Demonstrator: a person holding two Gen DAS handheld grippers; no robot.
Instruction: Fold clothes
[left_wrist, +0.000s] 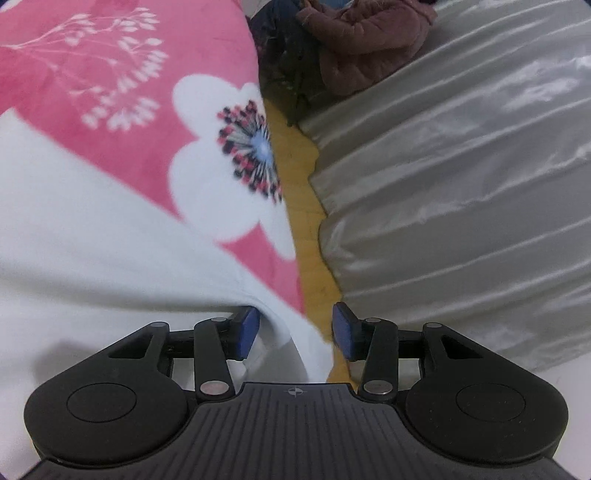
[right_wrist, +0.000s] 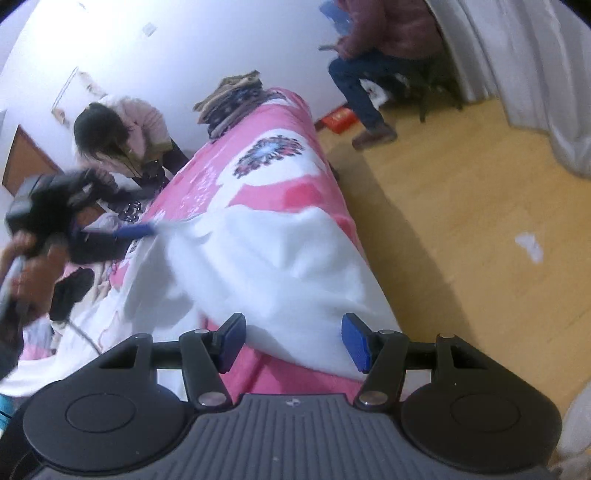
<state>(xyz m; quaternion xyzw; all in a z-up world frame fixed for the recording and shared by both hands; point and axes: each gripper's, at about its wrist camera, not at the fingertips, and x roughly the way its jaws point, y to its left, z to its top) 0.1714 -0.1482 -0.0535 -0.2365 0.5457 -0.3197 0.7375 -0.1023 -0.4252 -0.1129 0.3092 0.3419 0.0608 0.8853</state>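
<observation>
Nearest my left lens, a corner of the white garment (left_wrist: 122, 280) runs between the pads of the left tongs (left_wrist: 295, 332). The tongs stand partly open: the cloth lies against one blue pad (left_wrist: 248, 332), and a clear gap separates it from the other, so I read it as loose, not pinched. In the right view the left tongs (right_wrist: 147, 230) meet the garment's far edge at their tip, too blurred for me to judge a grip there.

The garment (right_wrist: 266, 266) lies rumpled on the pink flowered bed (right_wrist: 295, 192), hard against the bed's side edge with the wood floor (right_wrist: 461, 221) beyond. Its long axis runs along that edge, from just ahead of the right tongs (right_wrist: 293, 341) toward the flower print.

The right tongs stand wide apart and hold nothing. The near hem sits just ahead of and below them, roughly centred between the pads.

So the move turns on this: cloth lies forward and down from both tongs, my left at the inner far corner, my right nearer the hem by the bed edge. I'd take the hem with the right.

A grey curtain (left_wrist: 461, 166) hangs across the floor, well apart.
</observation>
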